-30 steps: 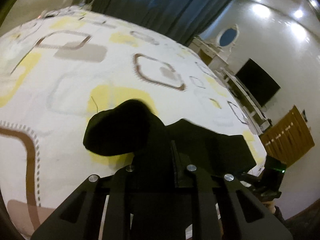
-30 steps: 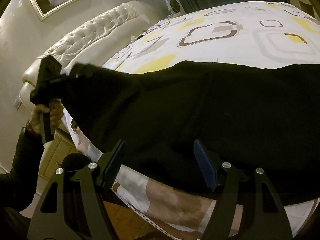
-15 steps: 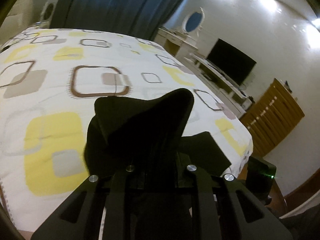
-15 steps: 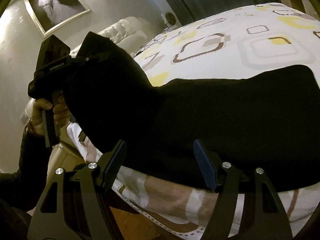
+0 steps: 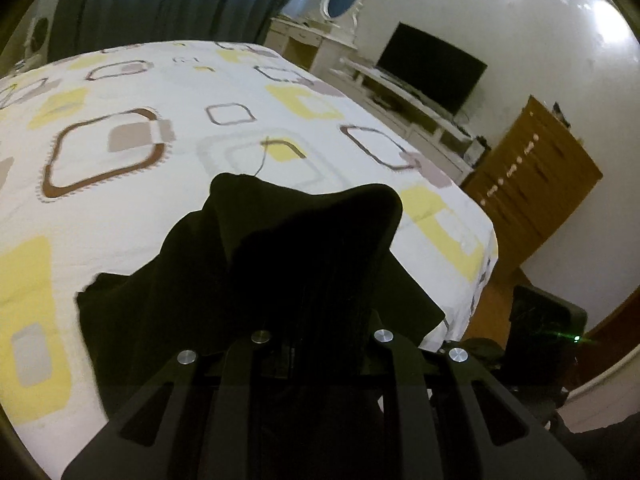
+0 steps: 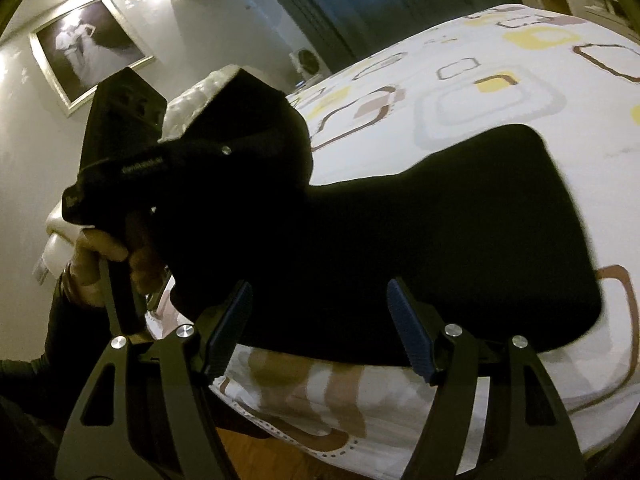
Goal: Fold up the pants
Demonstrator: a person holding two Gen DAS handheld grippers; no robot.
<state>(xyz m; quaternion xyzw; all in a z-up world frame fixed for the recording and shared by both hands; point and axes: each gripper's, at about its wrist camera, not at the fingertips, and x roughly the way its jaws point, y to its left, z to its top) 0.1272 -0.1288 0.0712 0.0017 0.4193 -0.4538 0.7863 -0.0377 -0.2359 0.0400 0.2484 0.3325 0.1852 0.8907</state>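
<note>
L wrist view: left gripper [image 5: 320,280] fingertips fully buried under bunched black pants [image 5: 304,248], so jaws not visible; grip point hidden. Pants' lower edge blurred at left. R wrist view: right gripper [image 6: 320,328] arms cut off by bottom edge. Pants cover the near part of the bed [image 6: 500,92]; cloth all black, seams/waistband can't be made out. Hand [image 6: 100,260] on the other gripper's handle partly hidden behind it, sleeve cut by left edge. Framed picture [image 6: 86,50] on wall too glary to read.
</note>
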